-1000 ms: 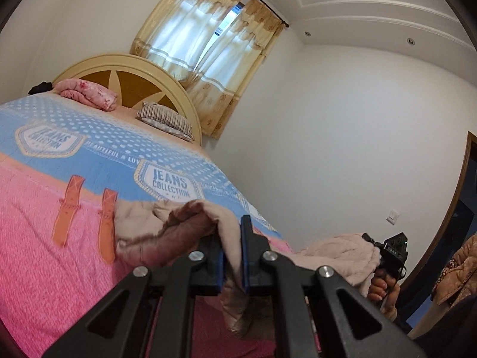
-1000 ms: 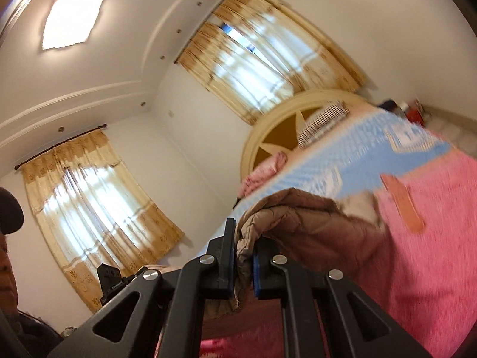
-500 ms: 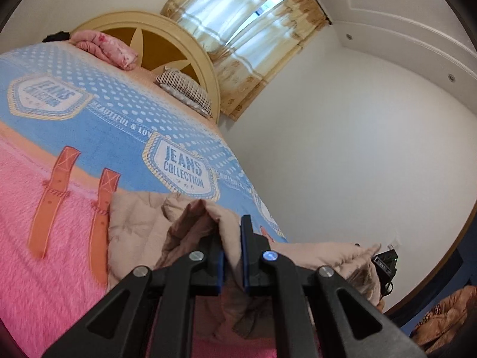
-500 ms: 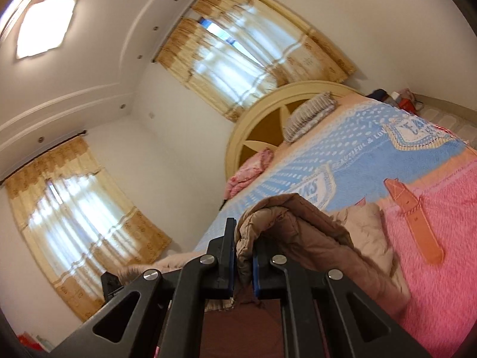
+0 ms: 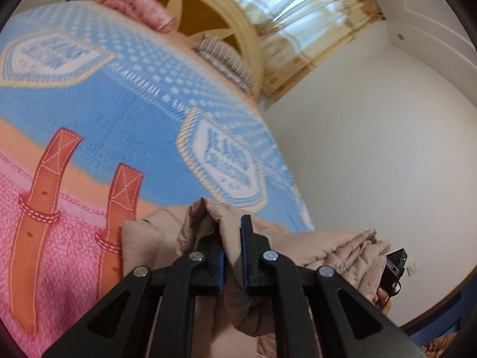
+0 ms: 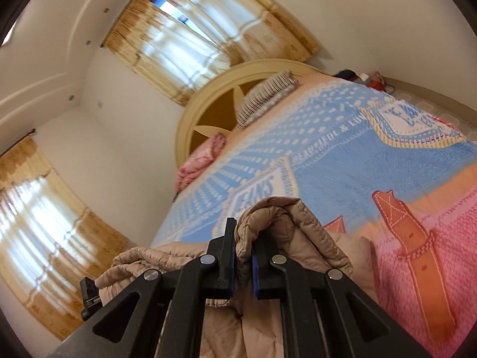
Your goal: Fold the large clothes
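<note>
A large beige quilted garment (image 5: 337,247) lies bunched on the near pink part of the bed and also shows in the right wrist view (image 6: 286,223). My left gripper (image 5: 232,238) is shut on a fold of it, low over the bedspread. My right gripper (image 6: 243,244) is shut on another thick fold of it. The right gripper also shows in the left wrist view (image 5: 393,267) at the garment's far end, and the left gripper shows in the right wrist view (image 6: 89,295) at the lower left.
The bed has a blue, orange and pink bedspread (image 5: 104,113) with "JEANS" patches. A rounded headboard (image 6: 214,95), a striped pillow (image 6: 268,95) and a pink folded blanket (image 6: 202,158) are at its far end. Curtained windows (image 6: 190,35) and white walls surround it.
Both grippers have moved down and forward toward the bed with the garment still clamped. The bedspread now fills more of both views and the garment rests lower.
</note>
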`<state>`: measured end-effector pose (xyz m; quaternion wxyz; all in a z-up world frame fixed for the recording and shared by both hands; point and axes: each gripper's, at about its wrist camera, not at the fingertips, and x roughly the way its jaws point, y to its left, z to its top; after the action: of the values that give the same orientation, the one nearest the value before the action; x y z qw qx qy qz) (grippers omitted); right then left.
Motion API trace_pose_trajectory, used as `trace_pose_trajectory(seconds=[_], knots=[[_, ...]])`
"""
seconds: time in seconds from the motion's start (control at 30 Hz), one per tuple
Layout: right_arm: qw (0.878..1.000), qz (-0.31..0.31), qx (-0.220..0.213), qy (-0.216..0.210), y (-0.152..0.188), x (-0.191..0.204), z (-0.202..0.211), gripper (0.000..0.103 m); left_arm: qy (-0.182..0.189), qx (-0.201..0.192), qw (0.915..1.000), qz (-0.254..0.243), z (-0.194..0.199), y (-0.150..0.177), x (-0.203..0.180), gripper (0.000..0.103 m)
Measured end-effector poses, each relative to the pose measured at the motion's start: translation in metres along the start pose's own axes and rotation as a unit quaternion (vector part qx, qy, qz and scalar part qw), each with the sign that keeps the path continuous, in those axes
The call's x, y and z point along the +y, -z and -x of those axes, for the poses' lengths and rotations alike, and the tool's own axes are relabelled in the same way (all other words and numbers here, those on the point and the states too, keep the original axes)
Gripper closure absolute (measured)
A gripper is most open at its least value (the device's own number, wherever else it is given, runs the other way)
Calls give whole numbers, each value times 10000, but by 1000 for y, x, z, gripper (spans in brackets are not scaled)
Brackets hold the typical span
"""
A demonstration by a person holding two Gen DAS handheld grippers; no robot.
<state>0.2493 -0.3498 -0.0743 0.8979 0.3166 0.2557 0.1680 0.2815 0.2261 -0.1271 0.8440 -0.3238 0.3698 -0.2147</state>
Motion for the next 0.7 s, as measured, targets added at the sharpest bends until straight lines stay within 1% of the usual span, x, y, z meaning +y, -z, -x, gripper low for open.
trace_pose_trajectory(seconds=[0.1, 0.23, 0.4, 0.47, 0.5, 0.57, 0.6, 0.67, 0.7], knots=[[9998, -62, 123, 170, -4, -13, -29, 96, -123, 148, 9998, 95, -20, -6, 13, 94], [9988, -45, 242, 421, -8, -27, -66, 97, -238, 214, 9994, 112, -41, -16, 23, 94], [9962, -32, 407, 772, -5, -45, -102, 97, -398, 380, 9979, 331, -68, -19, 42, 93], [9950, -23, 480, 873, -1, -51, -114, 97, -472, 434, 9970, 427, -74, -19, 48, 85], [9944, -12, 505, 932, 0, -54, -118, 97, -449, 456, 9966, 514, -74, -18, 50, 85], [9936, 2, 551, 986, 3, -58, -125, 97, -397, 440, 9962, 633, -70, -19, 52, 81], [9932, 13, 566, 1013, 3, -60, -128, 97, -376, 410, 9966, 610, -63, -20, 49, 79], [9926, 68, 567, 1067, 3, -60, -130, 97, -455, 326, 9974, 457, -51, -22, 41, 69], [9926, 73, 566, 1073, 2, -60, -131, 97, -453, 257, 9979, 390, -41, -24, 36, 67]])
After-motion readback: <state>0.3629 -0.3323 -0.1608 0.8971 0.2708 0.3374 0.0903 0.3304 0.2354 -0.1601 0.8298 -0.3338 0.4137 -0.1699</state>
